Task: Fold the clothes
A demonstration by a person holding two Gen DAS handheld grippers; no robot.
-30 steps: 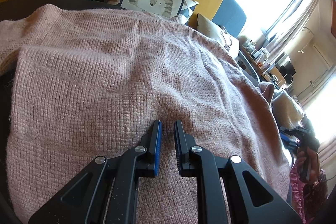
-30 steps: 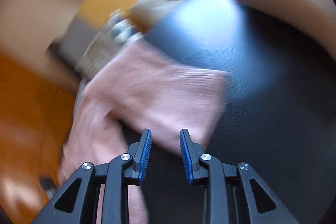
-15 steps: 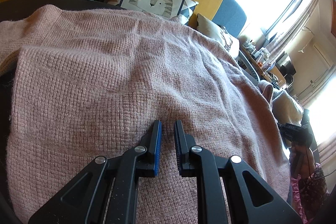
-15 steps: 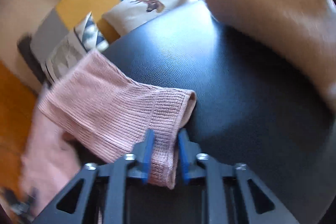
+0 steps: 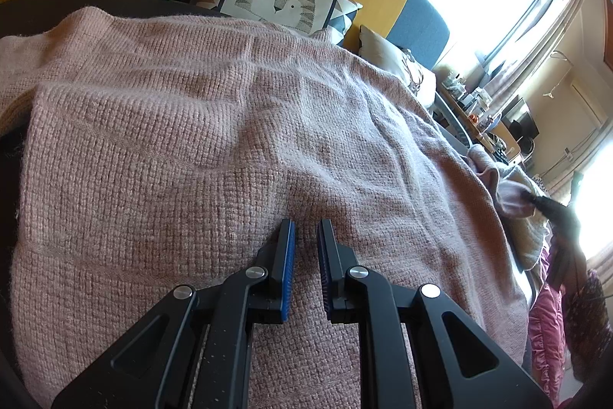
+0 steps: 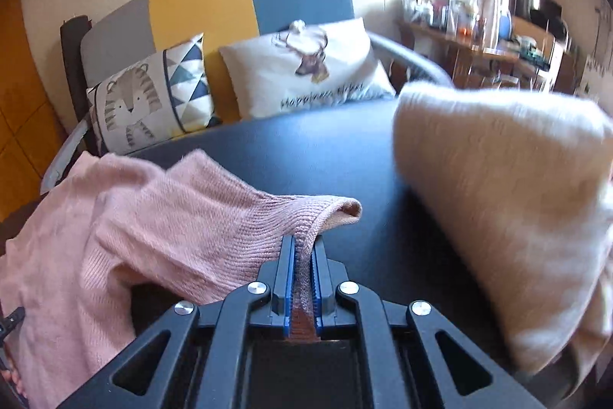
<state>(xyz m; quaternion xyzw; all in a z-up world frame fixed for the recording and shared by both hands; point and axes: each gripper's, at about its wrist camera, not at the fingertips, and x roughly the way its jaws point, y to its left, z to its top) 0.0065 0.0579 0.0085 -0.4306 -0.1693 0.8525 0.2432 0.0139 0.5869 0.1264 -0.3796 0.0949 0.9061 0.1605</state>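
A pink knit sweater lies spread over the dark round table. My left gripper rests tips-down on its middle, with only a narrow slit between the jaws and no fabric raised between them. In the right wrist view, my right gripper is closing its jaws on the ribbed sleeve cuff. The pads pinch the cuff and hold it off the table, and the sleeve trails down to the left. At the right edge of the left wrist view the lifted sleeve end shows.
A cream knit garment is heaped on the table's right side, close to the held cuff. Behind the table stands a sofa with a tiger cushion and a deer cushion. A cluttered side table is by the window.
The right gripper went from open above the sleeve to closed on its cuff. It then rolled and lifted the cuff. The left gripper and the sweater body stayed put.
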